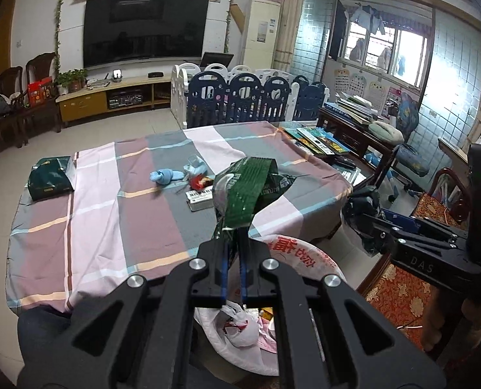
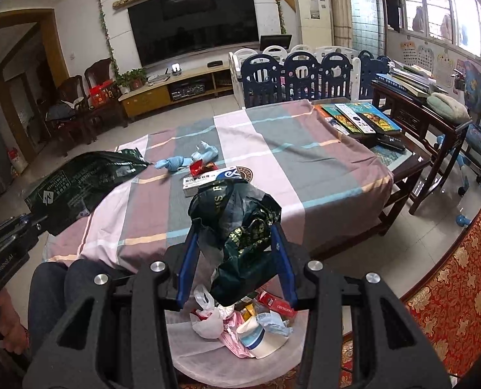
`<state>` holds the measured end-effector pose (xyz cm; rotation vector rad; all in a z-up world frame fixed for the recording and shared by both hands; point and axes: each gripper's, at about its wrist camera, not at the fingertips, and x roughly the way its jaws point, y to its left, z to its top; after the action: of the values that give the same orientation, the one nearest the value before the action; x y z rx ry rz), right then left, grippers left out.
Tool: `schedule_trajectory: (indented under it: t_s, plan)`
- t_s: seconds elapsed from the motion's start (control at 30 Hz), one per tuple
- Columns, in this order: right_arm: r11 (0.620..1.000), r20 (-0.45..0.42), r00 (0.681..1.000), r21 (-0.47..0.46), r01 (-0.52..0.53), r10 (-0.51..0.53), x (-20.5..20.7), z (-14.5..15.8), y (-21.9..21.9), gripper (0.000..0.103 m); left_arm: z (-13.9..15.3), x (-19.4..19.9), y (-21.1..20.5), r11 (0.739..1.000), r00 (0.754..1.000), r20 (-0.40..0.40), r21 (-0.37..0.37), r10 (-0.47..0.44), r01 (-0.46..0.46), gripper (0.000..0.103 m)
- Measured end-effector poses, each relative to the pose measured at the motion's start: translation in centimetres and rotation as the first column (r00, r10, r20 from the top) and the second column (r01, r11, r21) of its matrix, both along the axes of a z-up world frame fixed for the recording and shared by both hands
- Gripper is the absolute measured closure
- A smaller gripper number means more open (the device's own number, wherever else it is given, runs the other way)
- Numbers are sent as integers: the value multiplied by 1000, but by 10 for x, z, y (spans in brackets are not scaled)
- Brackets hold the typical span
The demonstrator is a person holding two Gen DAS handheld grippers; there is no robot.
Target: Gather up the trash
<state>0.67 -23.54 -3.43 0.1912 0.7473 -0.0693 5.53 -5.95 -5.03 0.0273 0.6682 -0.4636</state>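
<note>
- Nearest, below both grippers, a white woven sack with red print (image 2: 188, 340) stands open on the floor, already holding crumpled white plastic and small cartons; a release made off its mouth would drop the rubbish onto the floor or the red patterned seat cushion (image 2: 451, 291) beside it.
- The left gripper (image 1: 235, 240) is closed tight, its fingers pinching only the edge of a flat dark green foil wrapper (image 1: 246, 194); so thin a hold on slick foil could slip, or the wrapper could cling to the pads when released.
- The right gripper (image 2: 237, 246) is held partly open, clamped on a crumpled dark green plastic bag with gold print (image 2: 240, 227); the springy bundle could bulge out sideways, or catch on the sack's rim.
- Farther off, on the counter's striped pink and grey cloth (image 2: 272, 162), a white and blue carton (image 2: 208, 178), a knotted light blue rag (image 2: 172, 163) and a small red wrapper (image 2: 196, 168) remain uncollected and could be dragged with the loose cloth.
- A dark green packet (image 1: 50, 175) at the far left corner could be overlooked.
</note>
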Motion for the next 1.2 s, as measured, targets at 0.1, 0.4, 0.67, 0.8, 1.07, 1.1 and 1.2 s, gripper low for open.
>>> schedule_trajectory:
  t_s: [0.1,0.4,0.67,0.8,1.07,1.1,1.2]
  plan:
    - [1000,-13,1000,12,17,-17,-2,-5,-5,59,-12,4,-8,999,998,-43,2,-42,42,97]
    - [999,-44,999,34,30,-29,2,-13,-9,59,-39,-3,-39,974,979,-87,115,-184,193,25]
    - [999,-94,996,42,14,-10,5,-21,-8,52,-35,5,-23,987,992,-61,107,-113,119,23]
    - [998,-81,996,51,28,-23,3,-20,-8,32,-32,10,-14,993,997,-54,99,-59,64,23]
    - [994,-78,995,85,62,-55,3,-19,-18,27,-38,29,9,991,996,-58,120,71,-63,23]
    - [994,-82,995,91,64,-56,5,-21,-19,27,-40,34,14,990,994,-66,114,88,-80,23]
    - [993,-98,994,94,67,-58,14,-24,-18,27,-48,49,34,986,986,-96,105,140,-130,24]
